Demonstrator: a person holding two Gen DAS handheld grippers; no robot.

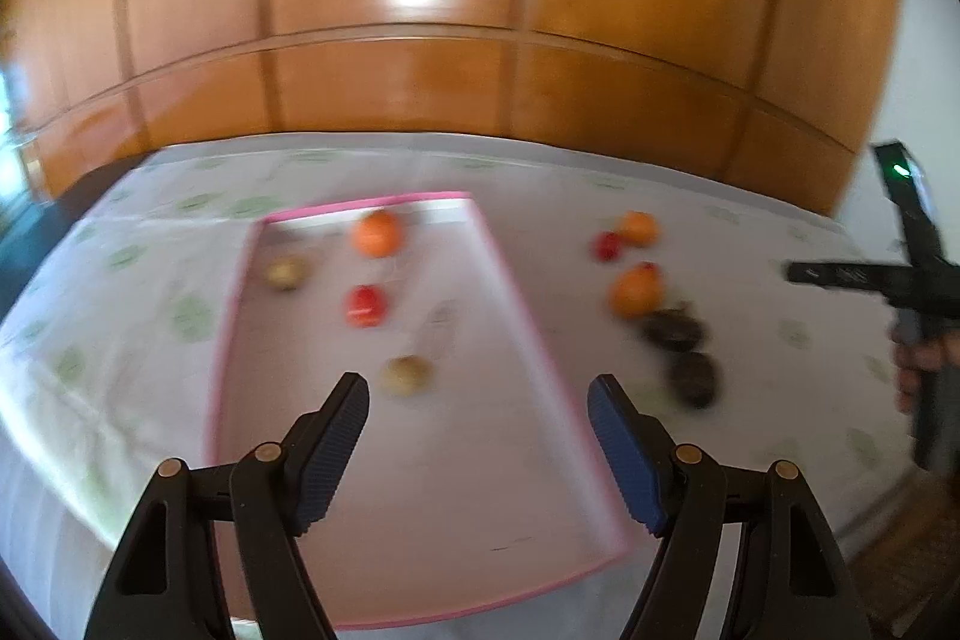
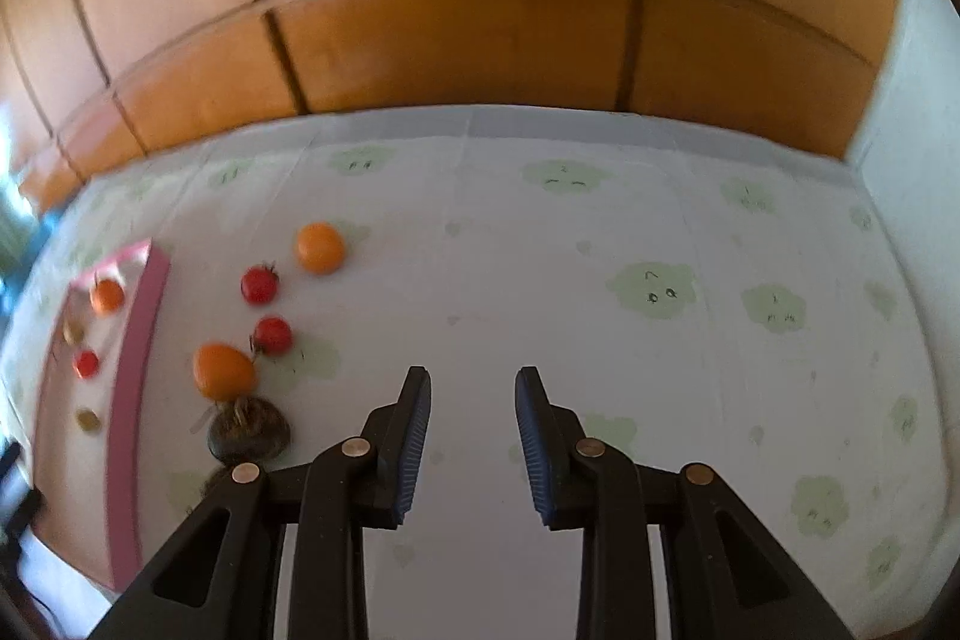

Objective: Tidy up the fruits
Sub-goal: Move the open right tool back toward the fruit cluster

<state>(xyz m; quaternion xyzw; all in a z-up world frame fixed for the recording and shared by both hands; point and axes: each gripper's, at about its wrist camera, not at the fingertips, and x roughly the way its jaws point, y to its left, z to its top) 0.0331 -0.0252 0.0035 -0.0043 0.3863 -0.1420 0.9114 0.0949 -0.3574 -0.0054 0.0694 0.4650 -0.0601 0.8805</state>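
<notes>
A pink-rimmed white tray (image 1: 528, 316) lies on the table and holds an orange (image 1: 376, 233), a red tomato (image 1: 365, 305) and two small brown fruits (image 1: 408, 374). My left gripper (image 1: 478, 388) is open and empty above the tray's near half. Right of the tray lie two oranges (image 2: 223, 370), two tomatoes (image 2: 259, 285) and dark round fruits (image 2: 249, 433). My right gripper (image 2: 473, 376) is open and empty over bare cloth, right of those fruits. The tray's edge (image 2: 135, 370) shows in the right wrist view.
A white cloth with green cloud prints (image 2: 600, 280) covers the table. Wooden panelling (image 1: 480, 70) stands behind it. The right-hand tool and the hand on it (image 1: 912, 304) show at the right of the left wrist view.
</notes>
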